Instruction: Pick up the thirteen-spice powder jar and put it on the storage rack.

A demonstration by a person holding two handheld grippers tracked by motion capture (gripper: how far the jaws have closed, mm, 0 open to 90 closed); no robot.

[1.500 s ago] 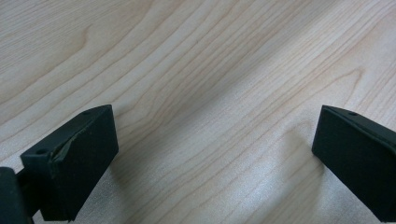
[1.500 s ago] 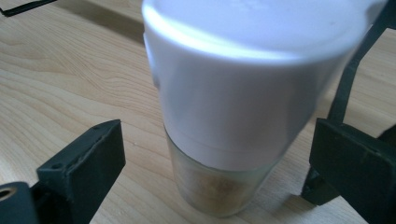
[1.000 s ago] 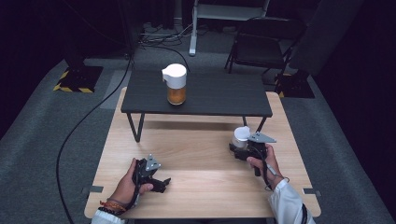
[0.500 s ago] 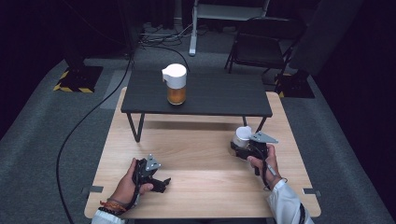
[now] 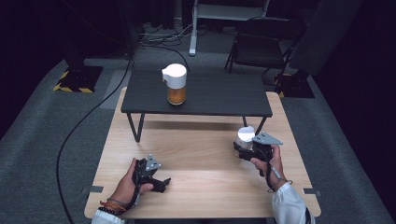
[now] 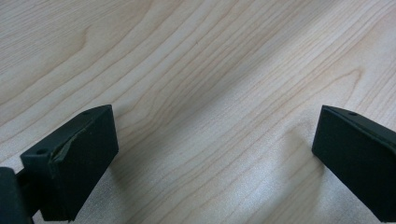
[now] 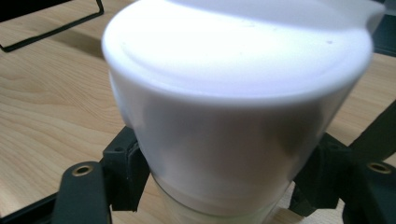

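Nothing has visibly moved. Right gripper (image 5: pixel 243 150), right of centre, is clamped on a white-lidded container (image 7: pixel 233 107); left gripper (image 5: pixel 159 183), lower left, gapes empty. Progress: gripped, not yet lifted.

I take the low black table (image 5: pixel 219 95) as landmark. Its top carries one obstacle, a white-lidded pitcher (image 5: pixel 175 84) left of centre; the surface to the right of it lies open. In front of the black table the wooden table (image 5: pixel 196 154) offers a broad free lane between my grippers. Near its front right leg a white cup (image 5: pixel 244 136) blocks passage, clamped in my right gripper (image 5: pixel 245 150). My left gripper (image 6: pixel 210 154), jaws spread, faces bare wood.
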